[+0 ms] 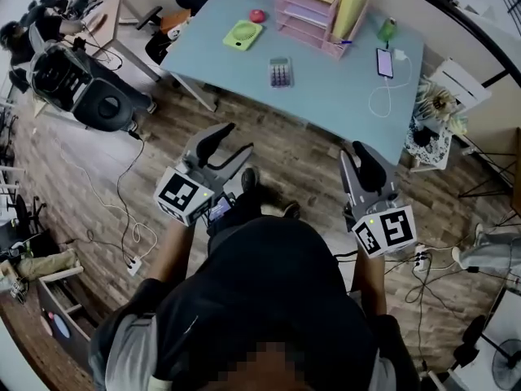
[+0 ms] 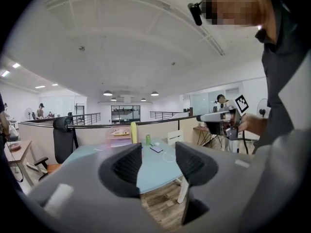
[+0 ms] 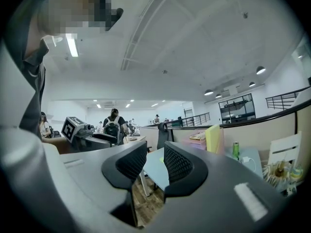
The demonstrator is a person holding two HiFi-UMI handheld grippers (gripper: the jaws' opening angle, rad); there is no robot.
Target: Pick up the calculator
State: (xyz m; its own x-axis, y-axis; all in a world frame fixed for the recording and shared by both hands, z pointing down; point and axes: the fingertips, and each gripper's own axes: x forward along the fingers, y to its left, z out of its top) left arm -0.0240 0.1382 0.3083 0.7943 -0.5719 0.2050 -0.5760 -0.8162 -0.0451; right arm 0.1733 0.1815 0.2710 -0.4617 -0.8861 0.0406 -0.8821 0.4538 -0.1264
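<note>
We hold both tools low in front of our body and stand back from the light blue surface (image 1: 326,96), so nothing is within reach yet. The left hand-held gripper (image 1: 230,141) is released: its own view shows the two jaws apart with only the far tabletop and floor in the gap. The right hand-held gripper (image 1: 358,151) is likewise unclenched and empty, though its gap looks narrower. Both point toward the surface, which we judge to be a ready stance for an approach that has not begun. The calculator (image 1: 280,72) lies flat near the middle of the surface, well apart from both tools. It sits in open space, with a green fan (image 1: 242,35) beyond it to the left and a pink drawer organiser (image 1: 313,15) farther back. A phone (image 1: 384,63) with a white cable lies off to the right. That clear margin should leave room for jaws to come down on either side of the calculator. Being thin and flat, it may need a grip across its edges.
</note>
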